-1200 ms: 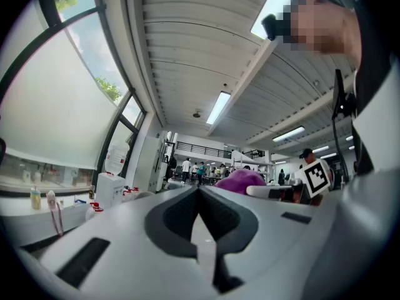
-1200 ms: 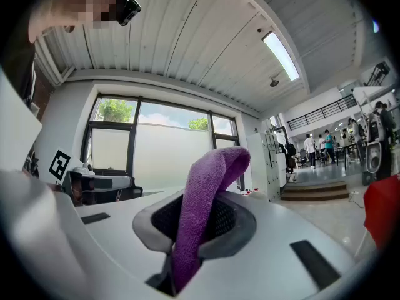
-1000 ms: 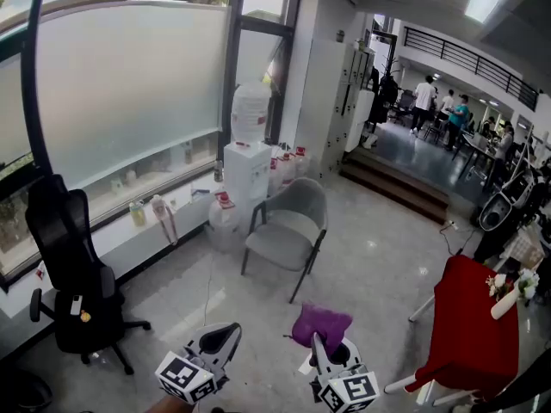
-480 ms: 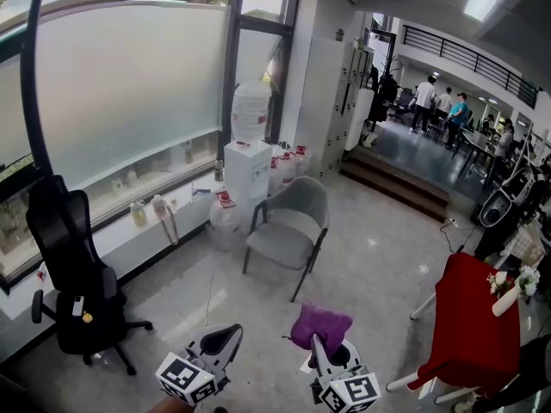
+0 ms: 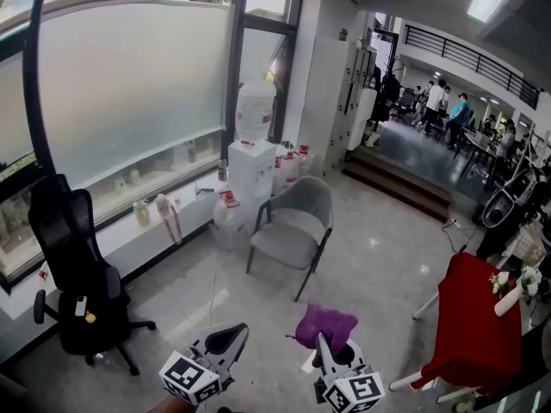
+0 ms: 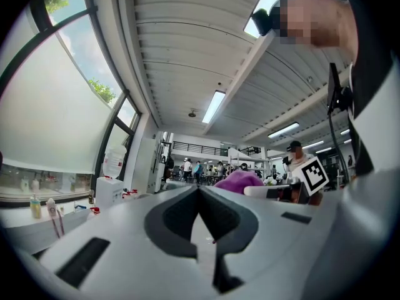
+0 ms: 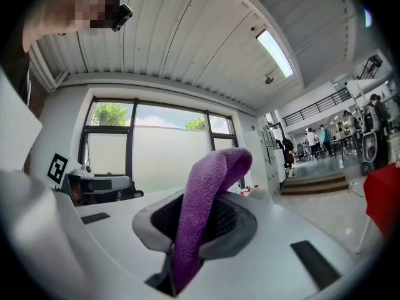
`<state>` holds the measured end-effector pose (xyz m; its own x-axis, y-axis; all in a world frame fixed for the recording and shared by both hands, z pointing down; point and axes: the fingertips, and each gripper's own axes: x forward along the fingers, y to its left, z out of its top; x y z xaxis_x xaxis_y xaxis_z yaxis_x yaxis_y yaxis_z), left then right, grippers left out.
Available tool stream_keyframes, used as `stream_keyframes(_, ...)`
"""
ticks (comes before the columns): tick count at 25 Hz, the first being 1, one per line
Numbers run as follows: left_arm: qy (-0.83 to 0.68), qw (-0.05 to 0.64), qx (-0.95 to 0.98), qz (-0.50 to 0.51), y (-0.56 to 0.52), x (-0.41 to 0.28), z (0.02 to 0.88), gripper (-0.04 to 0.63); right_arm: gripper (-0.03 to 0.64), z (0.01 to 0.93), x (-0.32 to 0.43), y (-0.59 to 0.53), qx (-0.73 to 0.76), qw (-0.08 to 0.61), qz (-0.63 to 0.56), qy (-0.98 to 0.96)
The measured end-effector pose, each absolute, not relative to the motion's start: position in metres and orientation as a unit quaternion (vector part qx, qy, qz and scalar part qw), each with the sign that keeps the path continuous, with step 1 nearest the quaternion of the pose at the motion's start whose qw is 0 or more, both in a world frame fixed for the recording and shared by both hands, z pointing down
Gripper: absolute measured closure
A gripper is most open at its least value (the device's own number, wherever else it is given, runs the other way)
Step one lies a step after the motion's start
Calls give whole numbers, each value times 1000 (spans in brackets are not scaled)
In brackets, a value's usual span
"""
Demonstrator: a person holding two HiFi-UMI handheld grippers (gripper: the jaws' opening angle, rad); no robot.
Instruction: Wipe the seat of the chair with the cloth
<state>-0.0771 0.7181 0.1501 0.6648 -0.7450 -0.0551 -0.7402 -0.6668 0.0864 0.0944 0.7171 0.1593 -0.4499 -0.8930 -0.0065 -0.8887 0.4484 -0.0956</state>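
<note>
Pinched purple fleecy cloth (image 5: 325,323) in right gripper (image 5: 321,342); left gripper (image 5: 231,334) pressed together, empty. Well apart from grey cushioned armchair (image 5: 284,243); best stepped closer, then laid cloth flat.

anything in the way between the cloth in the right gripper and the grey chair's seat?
Nothing visible. The right gripper is shut on the purple cloth, and only bare floor lies between it and the grey chair's seat. The water dispenser stands left of the chair and the red-draped table far right, both off the line.
</note>
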Motion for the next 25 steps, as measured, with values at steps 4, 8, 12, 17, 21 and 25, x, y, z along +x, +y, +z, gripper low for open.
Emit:
stream_keyframes(4, -404, 28, 913, -42, 716, -86, 150, 588, 555, 158, 83, 715, -525, 25, -37, 850)
stream_keyframes(8, -401, 30, 915, -44, 712, -95, 151, 589, 555, 159, 73, 712, -525, 20, -36, 850)
stream_keyframes(12, -394, 33, 917, -47, 709, -108, 151, 588, 555, 157, 60, 708, -532, 18, -37, 846)
stream_keyframes(17, -387, 37, 920, -50, 701, -127, 156, 588, 555, 162, 41, 702, -540, 13, -35, 841)
stream_keyframes(21, -376, 41, 924, -54, 692, -140, 161, 588, 555, 167, 24, 698, -543, 10, -34, 839)
stream_keyframes(25, -369, 39, 927, -54, 682, -147, 157, 588, 555, 164, 14, 689, -549, 7, -33, 835)
